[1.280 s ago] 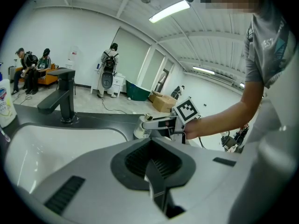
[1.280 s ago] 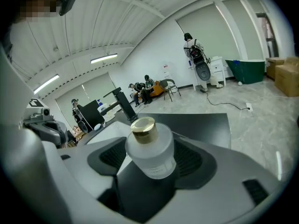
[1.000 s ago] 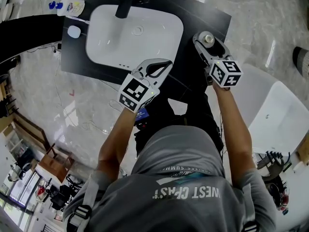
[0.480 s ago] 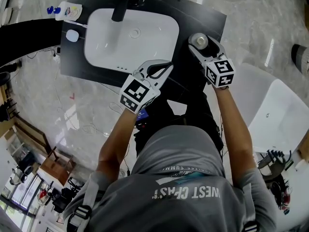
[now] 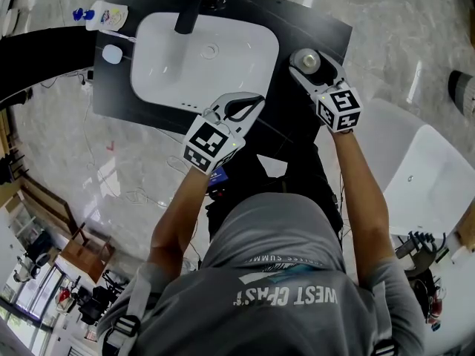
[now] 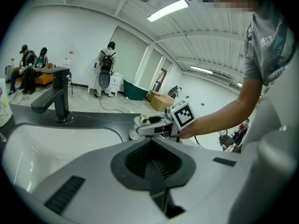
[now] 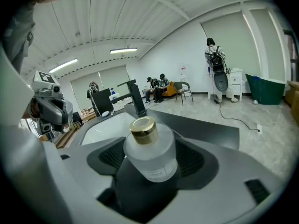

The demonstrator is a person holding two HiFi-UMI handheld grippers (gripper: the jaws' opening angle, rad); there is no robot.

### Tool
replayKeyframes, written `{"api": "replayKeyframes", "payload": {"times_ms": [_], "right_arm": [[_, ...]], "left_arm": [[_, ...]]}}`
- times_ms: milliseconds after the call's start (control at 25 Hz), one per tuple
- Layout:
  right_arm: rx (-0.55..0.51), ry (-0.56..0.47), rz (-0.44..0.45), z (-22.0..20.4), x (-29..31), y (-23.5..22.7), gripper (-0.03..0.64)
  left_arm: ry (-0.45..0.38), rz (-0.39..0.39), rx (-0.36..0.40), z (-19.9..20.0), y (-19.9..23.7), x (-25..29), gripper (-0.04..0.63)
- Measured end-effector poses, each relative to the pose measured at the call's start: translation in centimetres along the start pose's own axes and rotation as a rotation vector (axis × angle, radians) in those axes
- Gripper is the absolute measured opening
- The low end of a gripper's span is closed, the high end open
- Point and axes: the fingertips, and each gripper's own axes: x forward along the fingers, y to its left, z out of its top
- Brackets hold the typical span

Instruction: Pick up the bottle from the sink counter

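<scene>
Right claw [image 5: 309, 64] grasping bottle [image 7: 150, 155] near counter [image 5: 320, 19] right edge. Left claw [image 5: 252, 102] clenched, empty, at front edge by sink [image 5: 256, 69]. I see open floor [image 5: 404, 35] beyond.

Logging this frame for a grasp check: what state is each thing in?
Bottle: capped, upright, between the right tool's jaws.
Right tool: shut on bottle.
Left tool: shut, empty.
Faucet: off.
Sink: empty.

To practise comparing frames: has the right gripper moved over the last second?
Yes, slightly. The right gripper has edged forward, away from the person, and a little nearer the white basin.
</scene>
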Motion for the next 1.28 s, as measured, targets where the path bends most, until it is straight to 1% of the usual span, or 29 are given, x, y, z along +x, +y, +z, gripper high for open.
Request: {"api": "replayKeyframes", "payload": {"times_ms": [120, 320, 440, 880, 1280], "right_arm": [[0.021, -0.002, -0.036, 0.2, -0.1, -0.3, 0.33], [0.112, -0.029, -0.085, 0.4, -0.6, -0.9, 0.328], [0.127, -0.031, -0.086, 0.7, -0.6, -0.9, 0.328], [0.132, -0.038, -0.088, 2.2, -0.2, -1.3, 0.328], [0.165, -0.009, -0.085, 1.4, 0.2, -1.1, 0.328]], "left_arm": [[-0.005, 0.003, -0.002, 0.2, 0.3, -0.1, 0.002], [0.0, 0.013, -0.004, 0.2, 0.9, -0.7, 0.002], [0.002, 0.018, -0.007, 0.2, 1.4, -1.0, 0.002], [-0.004, 0.009, -0.011, 0.9, 1.7, -0.4, 0.002], [0.006, 0.017, -0.02, 0.2, 2.3, -0.7, 0.002]]}}
